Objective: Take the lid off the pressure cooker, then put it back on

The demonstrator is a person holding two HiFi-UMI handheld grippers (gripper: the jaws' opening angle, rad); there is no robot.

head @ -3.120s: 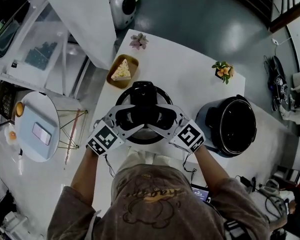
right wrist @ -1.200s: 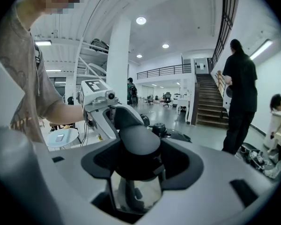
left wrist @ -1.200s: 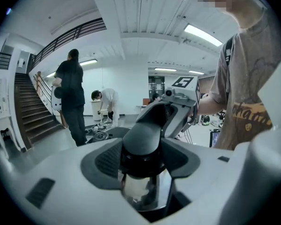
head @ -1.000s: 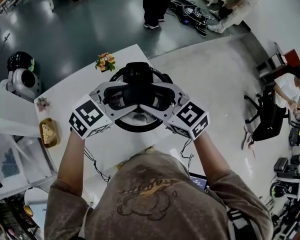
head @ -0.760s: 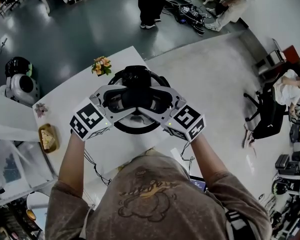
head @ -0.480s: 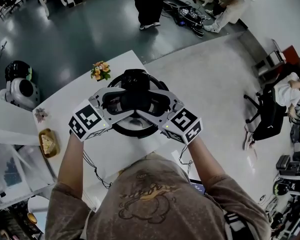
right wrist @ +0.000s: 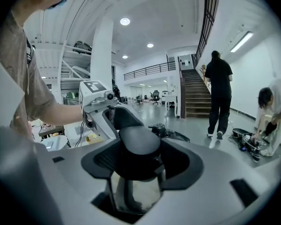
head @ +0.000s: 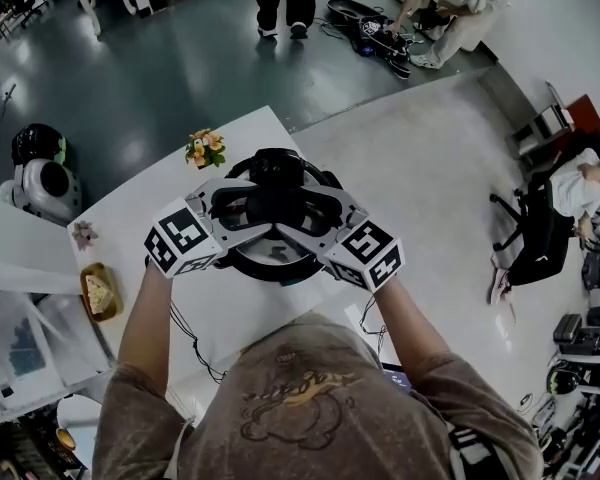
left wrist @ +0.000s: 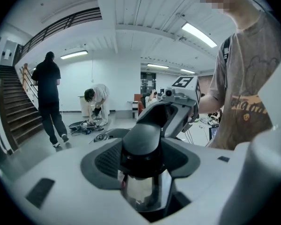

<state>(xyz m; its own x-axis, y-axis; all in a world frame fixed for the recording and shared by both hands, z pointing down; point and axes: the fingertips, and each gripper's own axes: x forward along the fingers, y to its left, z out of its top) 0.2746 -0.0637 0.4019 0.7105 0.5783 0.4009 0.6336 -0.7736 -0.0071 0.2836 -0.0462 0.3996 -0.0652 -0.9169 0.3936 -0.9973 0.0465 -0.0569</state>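
Lid (head: 270,260) hangs off the cooker, our left claw (head: 238,208) and right claw (head: 315,213) clamping its handle (head: 276,206); putting it back remains.

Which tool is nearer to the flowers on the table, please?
Left. The left tool clamps the lid on the side facing the flowers, just below and right of them in the head view; the right tool clamps the lid's far side.

- Lid (head: 276,260) over the bench (head: 410,168), gripped between both tongs: left tongs (head: 242,211) on its left, right tongs (head: 306,214) on its right.
- Flowers (head: 205,149) on the bench, behind-left of the lid.
- Plate (head: 99,292) at the bench's far left.
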